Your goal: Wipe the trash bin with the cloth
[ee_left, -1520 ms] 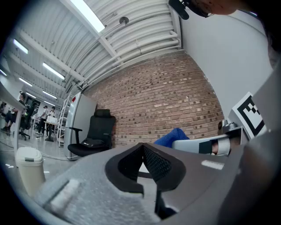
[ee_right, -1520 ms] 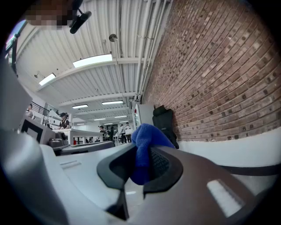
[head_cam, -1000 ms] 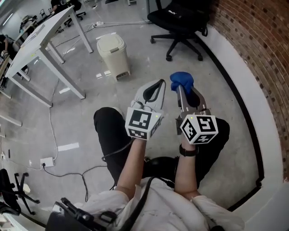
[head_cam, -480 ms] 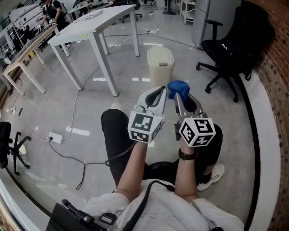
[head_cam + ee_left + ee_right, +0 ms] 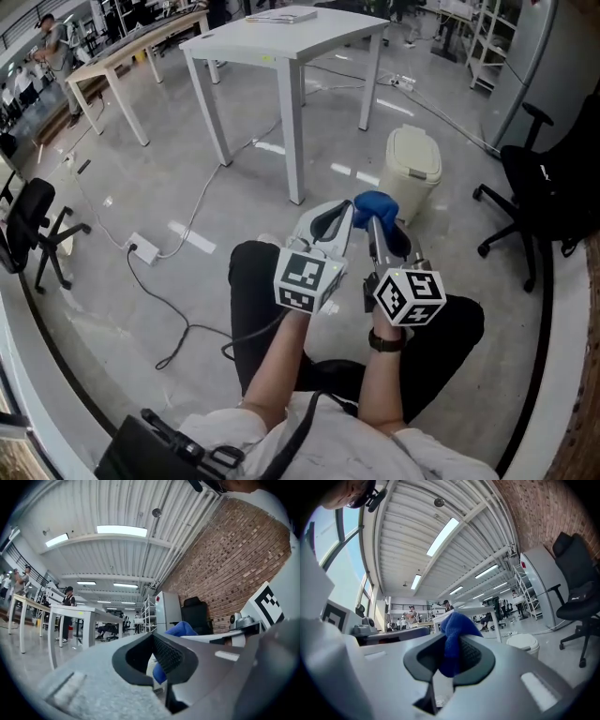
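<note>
Jaws of right gripper pinch cloth (blue, bunched) — trash bin apart.

floor: grey | on it: trash bin, white table, power strip, office chair

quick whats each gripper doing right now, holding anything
Left gripper: shut, nothing between its jaws.
Right gripper: shut on the blue cloth.

White table on the grey floor — a power strip lies near its left side, a black office chair well off to its right
</note>
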`<state>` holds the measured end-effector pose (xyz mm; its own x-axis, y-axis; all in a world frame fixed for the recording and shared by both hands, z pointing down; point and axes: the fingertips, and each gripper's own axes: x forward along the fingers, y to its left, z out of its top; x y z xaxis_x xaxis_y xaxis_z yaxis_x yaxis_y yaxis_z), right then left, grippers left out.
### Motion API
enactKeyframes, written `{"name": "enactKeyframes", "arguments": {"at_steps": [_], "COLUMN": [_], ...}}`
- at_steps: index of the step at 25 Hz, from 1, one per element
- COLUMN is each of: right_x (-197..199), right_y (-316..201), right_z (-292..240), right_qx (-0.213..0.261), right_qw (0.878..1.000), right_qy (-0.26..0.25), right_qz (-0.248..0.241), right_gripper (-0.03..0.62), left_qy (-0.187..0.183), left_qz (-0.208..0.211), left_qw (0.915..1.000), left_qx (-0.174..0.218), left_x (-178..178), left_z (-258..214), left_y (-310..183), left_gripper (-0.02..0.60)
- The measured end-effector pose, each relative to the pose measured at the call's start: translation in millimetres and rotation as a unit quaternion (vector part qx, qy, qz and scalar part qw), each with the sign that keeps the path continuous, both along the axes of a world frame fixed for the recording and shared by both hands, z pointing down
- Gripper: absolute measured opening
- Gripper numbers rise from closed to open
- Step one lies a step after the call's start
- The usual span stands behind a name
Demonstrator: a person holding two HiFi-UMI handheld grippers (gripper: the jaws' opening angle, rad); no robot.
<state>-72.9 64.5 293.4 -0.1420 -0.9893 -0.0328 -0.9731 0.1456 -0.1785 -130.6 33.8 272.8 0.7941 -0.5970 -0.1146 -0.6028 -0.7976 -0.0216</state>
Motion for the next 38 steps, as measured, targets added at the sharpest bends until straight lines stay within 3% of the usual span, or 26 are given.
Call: {"name": "enactKeyframes", "arguments": {"at_steps": [6, 14, 21, 32, 38], "right_x": [-5, -11, 11, 31, 73], "right_y": [-36, -127, -202, -291, -322], "right_z": [12, 25, 40, 19, 25], "right_qx": [-0.007, -0.013, -0.028, -0.014, -0.023], "right_qw": [0.999, 0.998, 0.998, 0.999, 0.999], "right_qy": [-0.008, -0.035, -0.041, -0.030, -0.026], "right_qz": [-0.031, -0.053, -0.034, -0.038, -0.007], "right_gripper": [0.048, 0.046, 0.048, 0.048, 0.048], "left_qy": [-0.001, -0.015, -0.017, -0.004, -0.004], "left_qz": [-0.056, -0.073, -0.044, -0.030, -0.013], "left_qw": [0.9983, 0.9969, 0.9983, 0.9988, 0.9990], "left_qx": [-0.011, -0.024, -0.034, -0.039, -0.043], "left_x": [-22, -27, 6, 44, 79], "left_z": [12, 25, 37, 25, 26], "left_y": [-35, -113, -185, -280, -317], "left_gripper": [0.000, -0.001, -0.001, 0.000, 0.000]}}
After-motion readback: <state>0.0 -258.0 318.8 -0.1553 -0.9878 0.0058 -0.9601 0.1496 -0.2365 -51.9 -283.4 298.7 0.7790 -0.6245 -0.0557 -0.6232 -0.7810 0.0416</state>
